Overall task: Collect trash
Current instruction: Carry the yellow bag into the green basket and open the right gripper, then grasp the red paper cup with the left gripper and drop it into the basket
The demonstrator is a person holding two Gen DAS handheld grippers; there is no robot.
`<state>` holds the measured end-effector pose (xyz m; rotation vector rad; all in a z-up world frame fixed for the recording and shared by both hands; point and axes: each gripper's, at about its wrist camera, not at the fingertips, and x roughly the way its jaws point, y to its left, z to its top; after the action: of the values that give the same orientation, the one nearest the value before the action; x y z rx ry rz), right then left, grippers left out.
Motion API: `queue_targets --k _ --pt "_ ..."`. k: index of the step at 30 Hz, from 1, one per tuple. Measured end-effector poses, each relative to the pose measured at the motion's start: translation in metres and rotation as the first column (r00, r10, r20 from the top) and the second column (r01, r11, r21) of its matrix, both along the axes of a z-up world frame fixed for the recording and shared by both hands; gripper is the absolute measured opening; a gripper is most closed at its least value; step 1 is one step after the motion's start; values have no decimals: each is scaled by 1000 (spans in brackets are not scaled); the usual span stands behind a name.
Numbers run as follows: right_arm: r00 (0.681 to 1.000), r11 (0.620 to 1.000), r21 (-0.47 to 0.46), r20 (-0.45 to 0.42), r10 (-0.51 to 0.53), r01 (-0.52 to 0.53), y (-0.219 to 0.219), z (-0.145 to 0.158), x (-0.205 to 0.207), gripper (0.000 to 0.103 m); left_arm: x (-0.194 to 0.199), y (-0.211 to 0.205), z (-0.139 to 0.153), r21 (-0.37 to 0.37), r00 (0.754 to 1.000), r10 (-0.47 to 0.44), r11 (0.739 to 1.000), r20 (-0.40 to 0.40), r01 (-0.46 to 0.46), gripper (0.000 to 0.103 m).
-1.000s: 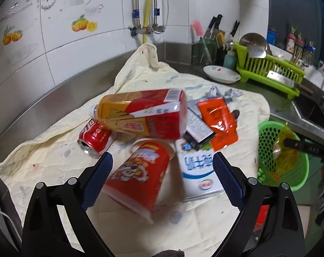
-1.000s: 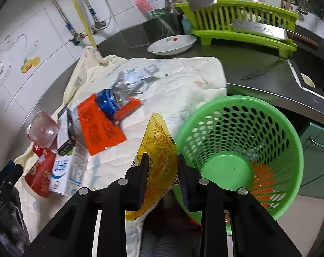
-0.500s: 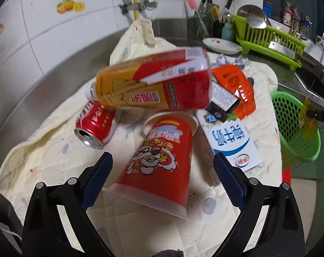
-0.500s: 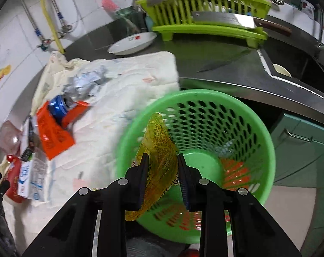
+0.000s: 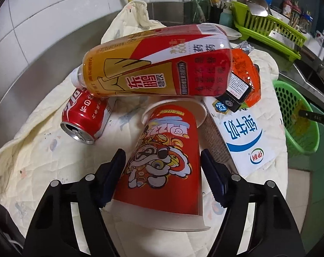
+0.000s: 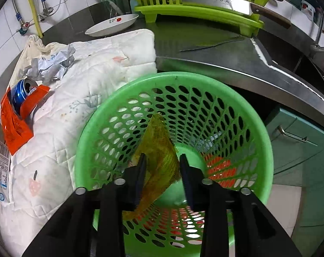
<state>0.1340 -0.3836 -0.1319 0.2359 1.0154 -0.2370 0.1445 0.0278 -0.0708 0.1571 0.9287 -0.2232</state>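
Left wrist view, nearest first: the left gripper (image 5: 162, 169) is closing its jaws around the red paper cup (image 5: 162, 160), which lies on its side low in the centre with its wide mouth toward the camera. Both blue pads sit against the cup's walls, so call it a pinch on the cup. Just beyond, left of centre, a red cola can (image 5: 85, 120) lies with its open top facing down-left. Across the middle, a big orange-and-red drink bottle (image 5: 157, 64) rests over the cup's far end. To the right are a white milk carton (image 5: 243, 137), a small black box (image 5: 237, 90) and an orange wrapper (image 5: 245, 72), all on the cream quilted cloth (image 5: 33, 154). At the right edge sits the green basket (image 5: 299, 120).

Right wrist view gives what that one cannot: straight down into the green basket (image 6: 258, 128), filling the lower centre. The right gripper (image 6: 162, 171) is over its mouth, jaws opening, the yellow mesh wrapper (image 6: 159, 150) between them; the left pad is against it, the right pad apart from it, so the grip looks loosened. Farther, at the left edge, a blue can (image 6: 20, 94) sits beside the orange wrapper (image 6: 12, 128), crumpled paper (image 6: 50, 64) beyond, then a white plate (image 6: 112, 24) and a lime dish rack (image 6: 196, 4) along the top
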Motion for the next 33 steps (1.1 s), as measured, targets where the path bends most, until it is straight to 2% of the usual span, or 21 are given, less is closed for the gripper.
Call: queue_targets --k 2,5,8,15,19,25,33 --pt "1000 1000 -9 5 -3 3 2 1 0 51 -2 0 0 -2 1000 3 1000 4 -3 70" --pt "1000 1000 -14 16 3 -3 4 5 -2 51 -7 3 3 -10 1000 10 1000 12 -10 69" --pt "1000 1000 -9 29 -1 2 4 9 -7 57 -14 8 9 -29 999 20 999 25 -19 68" --pt "998 1000 -9 70 3 -3 6 24 -21 61 -47 17 34 -103 997 23 995 71 -16 68" --pt "995 1000 -26 100 6 -3 4 36 -30 62 -63 8 54 -135 994 -13 991 109 28 68" --pt "991 999 -34 134 7 -3 -5 47 -46 63 -61 -47 71 -191 984 -127 970 125 150 68" --pt "983 998 -56 185 0 11 -27 58 -67 64 -32 -164 68 -226 945 -298 920 132 321 68"
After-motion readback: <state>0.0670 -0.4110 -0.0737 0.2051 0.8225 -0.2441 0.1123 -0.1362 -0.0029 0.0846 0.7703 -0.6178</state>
